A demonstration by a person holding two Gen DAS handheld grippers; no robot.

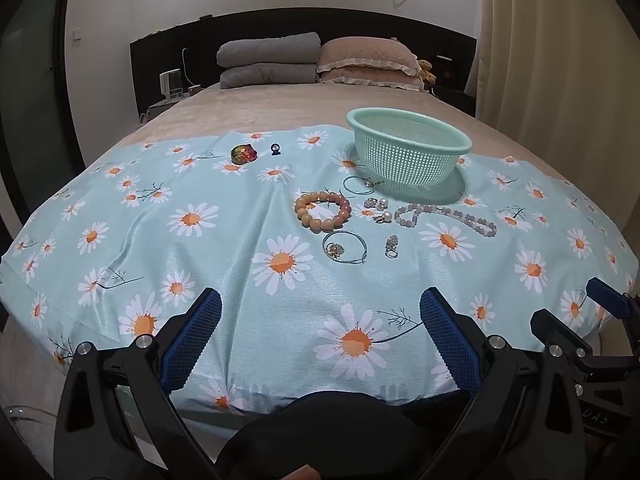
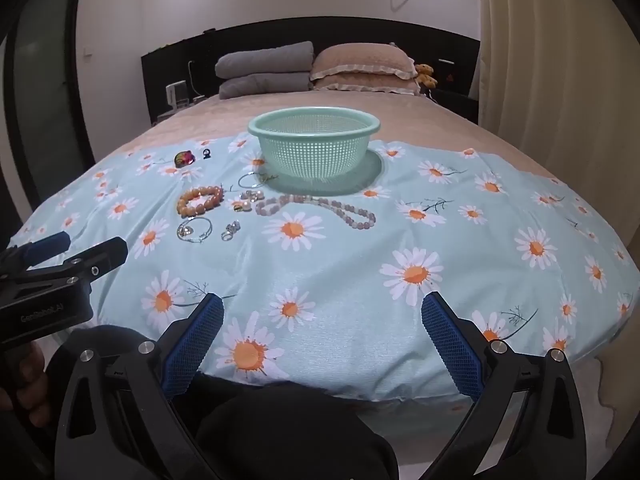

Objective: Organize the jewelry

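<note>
A mint green mesh basket (image 1: 408, 156) (image 2: 314, 148) stands empty on the daisy cloth (image 1: 240, 240) (image 2: 440, 240). In front of it lie an orange bead bracelet (image 1: 322, 211) (image 2: 200, 200), a pale bead strand (image 1: 448, 216) (image 2: 320, 208), a thin wire bangle with a charm (image 1: 344, 246) (image 2: 194, 229), a second thin bangle (image 1: 359, 185), pearl earrings (image 1: 378, 210) (image 2: 246, 200) and a small ring (image 1: 391, 246) (image 2: 231, 230). My left gripper (image 1: 320, 312) is open and empty near the cloth's front edge. My right gripper (image 2: 322, 314) is open and empty, to its right.
A multicoloured trinket (image 1: 244, 153) (image 2: 185, 158) and a small dark ring box (image 1: 275, 149) (image 2: 206, 153) sit at the cloth's far left. Pillows (image 1: 320, 60) and a dark headboard are at the back. A curtain (image 2: 560, 60) hangs on the right.
</note>
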